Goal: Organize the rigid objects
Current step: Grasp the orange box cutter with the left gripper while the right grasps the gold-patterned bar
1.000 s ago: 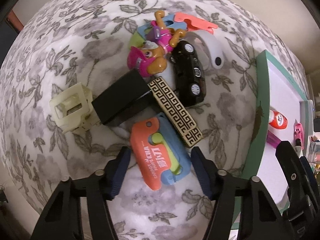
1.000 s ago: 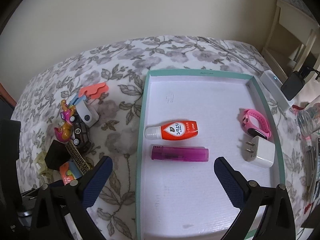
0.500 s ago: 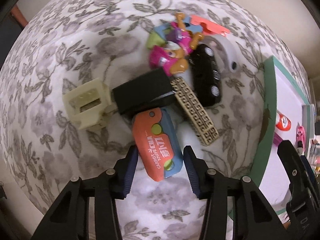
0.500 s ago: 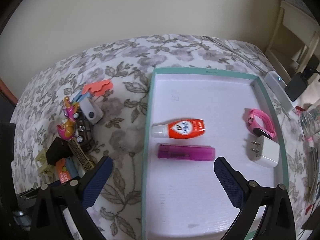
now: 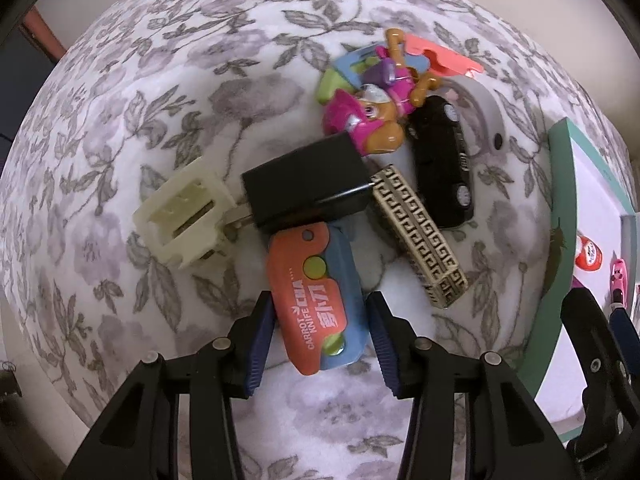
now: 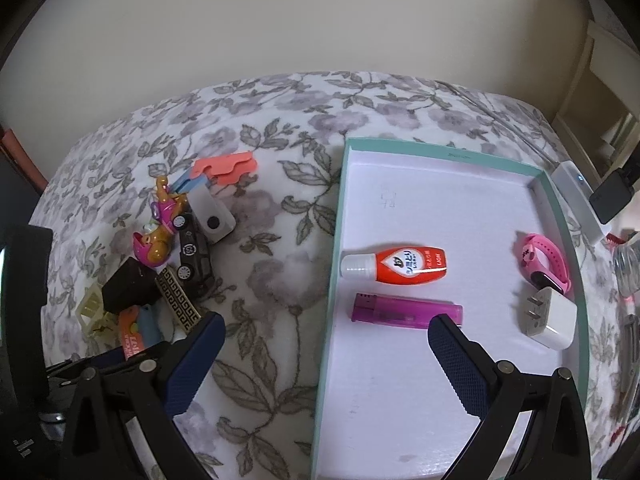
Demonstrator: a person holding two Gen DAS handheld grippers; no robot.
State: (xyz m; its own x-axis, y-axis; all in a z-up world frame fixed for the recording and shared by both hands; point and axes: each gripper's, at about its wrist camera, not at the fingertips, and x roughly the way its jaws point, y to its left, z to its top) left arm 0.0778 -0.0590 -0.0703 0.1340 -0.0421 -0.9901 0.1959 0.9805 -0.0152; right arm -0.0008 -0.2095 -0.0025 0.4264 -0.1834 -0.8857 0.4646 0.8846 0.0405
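**Left gripper closed on the toy knife at the near edge of the pile**

The left gripper (image 5: 320, 340) points straight down at the floral cloth (image 5: 140, 100), its blue pads pressed to both sides of the orange-and-blue toy knife (image 5: 316, 300), which lies flat on the cloth. Just beyond the knife sit a black block (image 5: 304, 184) and, to its left and touching it, a cream plastic frame (image 5: 184, 212). A gold-patterned bar (image 5: 418, 236) runs diagonally on the knife's right. Past the bar lies a black toy car (image 5: 444, 160), with a pink pup figure (image 5: 372, 116) beside it. Farthest in the pile are a grey-white fob (image 5: 488, 116) and a coral plastic piece (image 5: 444, 58).

The right gripper (image 6: 324, 352) hangs above the near left edge of the teal-rimmed tray (image 6: 334, 240), its jaws wide apart with nothing between them. Nearest it in the tray lies a purple lighter (image 6: 404, 312), then an orange bottle (image 6: 400, 266) just beyond. On the tray's right side a white plug (image 6: 554, 318) sits just beside a pink wristband (image 6: 546, 256).
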